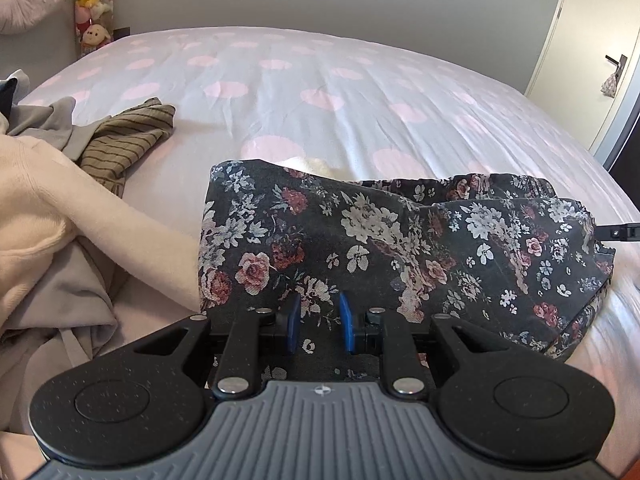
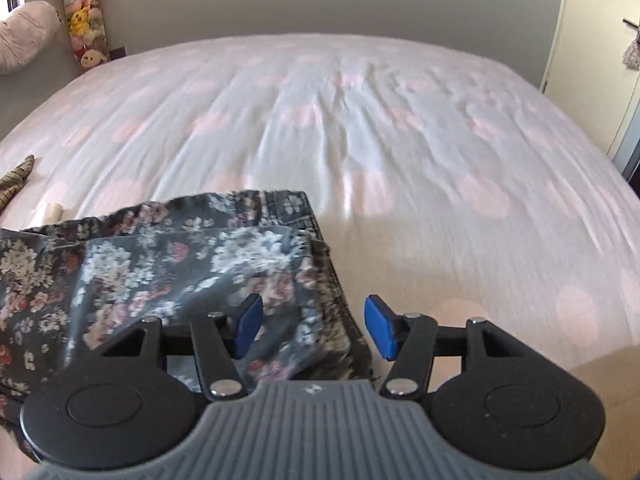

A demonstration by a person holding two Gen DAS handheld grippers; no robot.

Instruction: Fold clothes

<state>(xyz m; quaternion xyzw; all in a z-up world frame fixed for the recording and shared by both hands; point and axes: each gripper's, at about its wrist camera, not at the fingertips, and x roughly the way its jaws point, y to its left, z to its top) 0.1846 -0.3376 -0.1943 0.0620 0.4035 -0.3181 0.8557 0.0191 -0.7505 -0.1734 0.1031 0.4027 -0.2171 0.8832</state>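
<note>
**Floral garment lying near the bed's front edge, both tongs over it**

I am holding my left gripper [image 1: 319,322] low over the dark floral garment [image 1: 400,248], which is lying in a loose fold near the front edge of the bed [image 1: 360,92]. Its blue pads are standing a little apart with the cloth showing beneath the gap, and I cannot tell whether they are pinching any of it. My right gripper [image 2: 314,328] is hovering over the garment's right end, its pads standing wide apart and pressing on nothing; the fabric's edge is lying below and between them. Toward the bed's left edge, a cream garment [image 1: 60,200], a grey piece [image 1: 52,124] and an olive striped piece [image 1: 128,136] are lying heaped together. Plush toys [image 1: 94,4] are stacked against the wall beyond the bed's far left corner.
</note>
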